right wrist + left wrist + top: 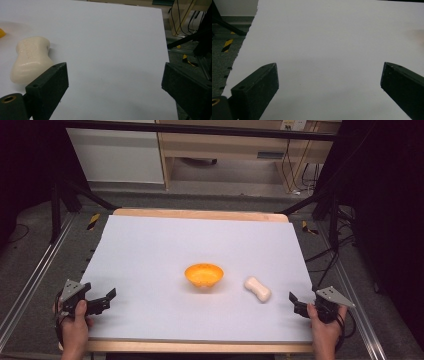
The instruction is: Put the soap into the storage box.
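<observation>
Left tool [102, 300]: rests at the near left corner of the desk [150, 245], jaws spread wide, nothing between them. In the left gripper view they frame bare white surface.

Orange bowl [203, 274]: sits upright near the middle of the desk, well apart from both of your hands. It looks like thin plastic, so probably light and prone to skate if you nudge it.

Soap bar [257, 289]: lies flat just right of the bowl, not touching it, and it is the nearest thing to your right hand. Cream coloured, waisted like a dog bone, embossed lettering on top in the right gripper view [31, 58]. Judge it stiff, modest in weight, with a smooth and likely slick skin. The rounded ends would squirt out of a pinch; take it across the narrow waist, pads on the two long flanks, and close gently.

Right tool [296, 303]: sits at the near right edge, jaws spread and empty, the bar off to the left of its left jaw. You need to swing left to line up.
</observation>
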The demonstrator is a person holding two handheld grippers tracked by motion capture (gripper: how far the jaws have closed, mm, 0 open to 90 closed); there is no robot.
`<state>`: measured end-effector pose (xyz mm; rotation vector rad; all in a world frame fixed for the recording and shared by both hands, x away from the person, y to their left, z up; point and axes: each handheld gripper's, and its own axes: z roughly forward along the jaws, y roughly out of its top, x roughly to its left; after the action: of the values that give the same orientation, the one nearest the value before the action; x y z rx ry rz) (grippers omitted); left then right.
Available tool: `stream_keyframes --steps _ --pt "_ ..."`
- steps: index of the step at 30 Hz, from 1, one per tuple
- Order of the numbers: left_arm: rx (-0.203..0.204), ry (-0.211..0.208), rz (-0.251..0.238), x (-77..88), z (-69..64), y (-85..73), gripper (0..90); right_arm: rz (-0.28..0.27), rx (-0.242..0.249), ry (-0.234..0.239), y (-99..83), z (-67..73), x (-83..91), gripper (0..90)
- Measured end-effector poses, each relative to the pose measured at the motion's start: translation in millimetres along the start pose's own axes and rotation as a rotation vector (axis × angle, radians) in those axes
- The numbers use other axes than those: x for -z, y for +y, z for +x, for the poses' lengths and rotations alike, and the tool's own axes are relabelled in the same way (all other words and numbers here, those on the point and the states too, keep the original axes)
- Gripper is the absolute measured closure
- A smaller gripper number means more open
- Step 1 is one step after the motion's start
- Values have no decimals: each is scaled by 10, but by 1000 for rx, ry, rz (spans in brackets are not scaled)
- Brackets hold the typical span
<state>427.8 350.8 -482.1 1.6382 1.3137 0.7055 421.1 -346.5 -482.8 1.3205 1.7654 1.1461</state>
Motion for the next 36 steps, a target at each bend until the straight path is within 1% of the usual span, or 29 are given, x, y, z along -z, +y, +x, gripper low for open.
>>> stream_keyframes --steps 2,4,5,6,7,8,9,10,11,12,13,15,18,19,20,21,22,23,24,26,27,28,29,30,31,32,33,34,36 --pt "1 1 -4 3 -2 -2 11 0 -3 -5 1 3 3 70" --pt "1 -1 -7 8 0 -4 10 13 16 -6 7 19 -9 26" --pt "1 0 -8 10 3 -4 10 24 30 -4 13 39 -18 23" --pt "1 -1 -8 10 3 -4 11 42 58 3 20 65 -32 19" --pt "2 0 -8 9 3 -3 10 56 73 9 24 77 -44 19" --pt "3 -1 -9 8 2 -3 10 73 89 30 30 94 -59 18" --pt "3 -2 -7 6 3 -2 11 78 96 41 34 101 -64 16" --pt "2 -2 -4 3 1 -1 10 96 101 64 46 121 -71 8" --pt "1 -1 -4 3 0 -1 11 103 103 67 54 126 -77 9" --pt "1 -2 -4 2 0 -2 11 119 110 56 73 133 -89 30" --pt "2 -2 -5 3 1 -2 11 137 103 40 100 144 -102 64" --pt "3 -3 -5 4 3 -2 11 170 112 -11 147 176 -120 69" --pt "6 -5 -4 3 8 -1 11 184 102 -22 197 205 -124 68" --pt "5 -6 -4 3 9 -1 11 184 92 -25 223 225 -121 82" --pt "6 -7 -3 3 10 -1 10 187 92 -25 248 239 -120 104" --pt "5 -7 -3 3 10 -1 10 213 94 -33 302 265 -129 132" --pt "5 -7 -3 2 10 -1 10 213 94 -33 302 265 -129 132" --pt "6 -7 -3 2 9 -1 10 218 95 -24 320 274 -130 143" --pt "5 -7 -3 2 9 -1 11 229 102 -22 349 282 -136 175" --pt "4 -7 -2 1 5 -1 10 241 112 -3 411 299 -149 265" --pt "4 -7 -2 1 5 -1 11 241 112 -3 411 299 -149 265" --pt "2 -6 -2 0 4 0 11 255 121 -5 430 311 -164 285" --pt "2 -4 -4 2 0 -2 11 286 158 -5 473 339 -197 301" --pt "2 -4 -4 2 0 -2 11 286 158 -5 473 339 -197 301" --pt "0 -5 -4 5 1 -2 11 294 158 6 487 345 -202 318" --pt "1 -5 -5 6 2 -3 11 313 165 6 509 350 -215 346" --pt "2 -6 -6 5 2 -3 11 327 190 4 529 352 -227 365" --pt "2 -6 -5 4 3 -3 11 346 197 11 548 355 -239 391" --pt "2 -6 -4 3 3 -2 11 372 203 25 569 355 -271 399"
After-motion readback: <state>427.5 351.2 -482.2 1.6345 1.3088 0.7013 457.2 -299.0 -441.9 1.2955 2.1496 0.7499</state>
